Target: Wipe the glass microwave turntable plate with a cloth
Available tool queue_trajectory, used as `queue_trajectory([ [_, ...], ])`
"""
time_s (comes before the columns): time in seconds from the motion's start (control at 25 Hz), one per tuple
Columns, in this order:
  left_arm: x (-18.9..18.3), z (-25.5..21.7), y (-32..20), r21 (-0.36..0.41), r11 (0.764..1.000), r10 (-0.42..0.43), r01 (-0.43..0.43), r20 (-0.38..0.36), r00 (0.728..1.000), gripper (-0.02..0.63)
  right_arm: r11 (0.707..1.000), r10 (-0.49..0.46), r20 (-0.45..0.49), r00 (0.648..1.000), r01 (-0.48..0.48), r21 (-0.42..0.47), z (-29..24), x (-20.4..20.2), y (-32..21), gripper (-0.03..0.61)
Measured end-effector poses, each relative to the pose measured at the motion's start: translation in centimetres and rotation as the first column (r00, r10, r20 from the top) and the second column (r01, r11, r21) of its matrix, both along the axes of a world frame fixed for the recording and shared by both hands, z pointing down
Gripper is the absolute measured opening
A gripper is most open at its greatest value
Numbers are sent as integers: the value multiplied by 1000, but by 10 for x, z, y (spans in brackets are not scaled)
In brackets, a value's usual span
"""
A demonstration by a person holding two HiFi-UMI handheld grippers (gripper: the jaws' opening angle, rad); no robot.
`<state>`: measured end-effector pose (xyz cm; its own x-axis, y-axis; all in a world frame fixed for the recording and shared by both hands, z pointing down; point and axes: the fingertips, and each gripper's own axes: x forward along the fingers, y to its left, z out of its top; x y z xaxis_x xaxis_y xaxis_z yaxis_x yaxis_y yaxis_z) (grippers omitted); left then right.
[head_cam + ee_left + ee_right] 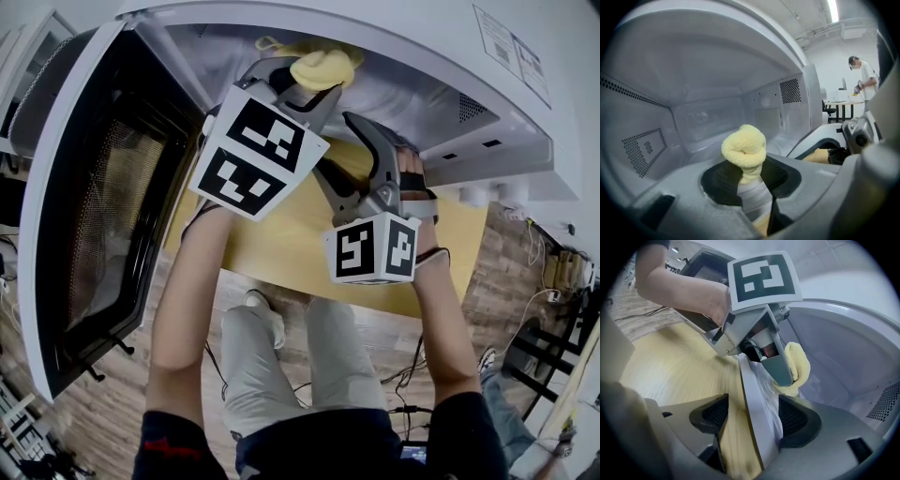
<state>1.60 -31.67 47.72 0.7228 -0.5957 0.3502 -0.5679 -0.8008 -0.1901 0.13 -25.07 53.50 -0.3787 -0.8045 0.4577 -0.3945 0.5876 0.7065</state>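
Glass, stiff, slick and breakable, the plate (755, 394) stands on edge before the open microwave (497, 141), its rim clamped in my right tongs (753, 419), while my left tongs (750, 182) pinch the soft yellow cloth (744, 146) against its face.

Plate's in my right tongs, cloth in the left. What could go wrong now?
The right tongs pinch the glass plate by its edge alone; wiping pressure could twist it loose and drop it. The left tongs hold the yellow cloth as a small wad, so hard tips might scrape the glass.
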Motion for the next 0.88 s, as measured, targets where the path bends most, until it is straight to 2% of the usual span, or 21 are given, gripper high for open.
queue_trajectory([
  [0.24, -10, 0, -8, -12, 999, -34, 34, -10, 999, 118, 1000, 0, -1, 1000, 0, 2, 0, 0, 0, 296],
  [0.36, -18, 0, -14, -27, 996, -84, 84, -17, 996, 118, 1000, 1, -1, 1000, -1, 1, 0, 0, 0, 296],
  [0.64, -31, -1, -24, 3, 986, -166, 166, 15, 986, 118, 1000, -1, -2, 1000, 1, 3, -1, 0, 0, 296],
  [0.88, -42, 0, -30, -12, 979, -205, 205, -10, 979, 118, 1000, 2, -3, 1000, -2, 4, 0, 1, 0, 296],
])
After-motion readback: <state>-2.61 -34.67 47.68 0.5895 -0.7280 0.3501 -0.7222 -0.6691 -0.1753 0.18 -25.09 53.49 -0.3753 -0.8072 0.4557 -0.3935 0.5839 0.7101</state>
